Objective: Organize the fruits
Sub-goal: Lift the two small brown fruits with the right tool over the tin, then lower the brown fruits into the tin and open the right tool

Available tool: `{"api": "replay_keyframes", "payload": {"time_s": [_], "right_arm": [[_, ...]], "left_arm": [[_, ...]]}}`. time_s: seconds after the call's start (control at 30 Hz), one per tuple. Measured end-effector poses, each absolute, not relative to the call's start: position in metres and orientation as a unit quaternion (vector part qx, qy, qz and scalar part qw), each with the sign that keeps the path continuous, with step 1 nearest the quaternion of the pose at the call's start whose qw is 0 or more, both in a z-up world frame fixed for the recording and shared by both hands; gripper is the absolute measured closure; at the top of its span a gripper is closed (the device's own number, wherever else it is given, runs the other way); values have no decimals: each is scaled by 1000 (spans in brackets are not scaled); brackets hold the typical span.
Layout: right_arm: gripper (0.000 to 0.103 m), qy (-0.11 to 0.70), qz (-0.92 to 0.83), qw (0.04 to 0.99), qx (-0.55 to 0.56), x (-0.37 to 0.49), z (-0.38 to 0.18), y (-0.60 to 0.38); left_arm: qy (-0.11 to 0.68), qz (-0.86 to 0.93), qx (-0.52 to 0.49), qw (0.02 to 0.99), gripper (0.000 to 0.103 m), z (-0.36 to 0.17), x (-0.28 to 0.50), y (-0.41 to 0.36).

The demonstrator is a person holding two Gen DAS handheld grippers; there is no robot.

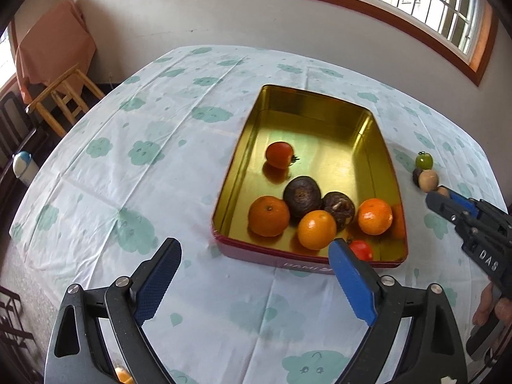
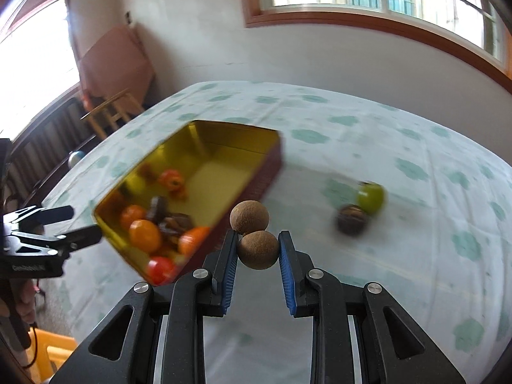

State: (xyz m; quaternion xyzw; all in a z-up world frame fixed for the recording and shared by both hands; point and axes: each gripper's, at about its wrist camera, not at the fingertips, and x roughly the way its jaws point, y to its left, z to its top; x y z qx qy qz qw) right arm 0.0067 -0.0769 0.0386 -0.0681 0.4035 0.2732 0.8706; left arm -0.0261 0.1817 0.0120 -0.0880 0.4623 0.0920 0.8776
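While the left gripper (image 1: 254, 276) hovers with jaws wide and holding nothing just short of the tin's near wall, the tin (image 1: 320, 96) sits mid-counter (image 1: 160, 166) holding three oranges (image 1: 268, 216), two dark fruits (image 1: 302, 196) and two tomatoes (image 1: 279, 154). Right of the tin, a green tomato (image 2: 371, 196) touches a dark fruit (image 2: 351, 219) on the cloth. Farther right, the right gripper (image 2: 257, 249) has its jaws closed on a brown longan (image 2: 257, 249), with a second longan (image 2: 249, 217) touching it just ahead, near the tin's side.
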Motion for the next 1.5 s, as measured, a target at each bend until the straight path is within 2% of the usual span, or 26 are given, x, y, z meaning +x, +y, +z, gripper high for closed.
{"api": "replay_keyframes", "payload": {"time_s": [0.5, 1.17, 1.5], "right_arm": [[77, 417, 338, 836, -113, -6, 21, -8], [77, 434, 348, 820, -138, -7, 1, 14], [75, 419, 364, 825, -112, -9, 13, 6]], "left_arm": [[457, 130, -82, 876, 12, 6, -34, 205], [461, 126, -101, 872, 13, 5, -38, 214], [463, 127, -91, 872, 13, 7, -36, 208]]}}
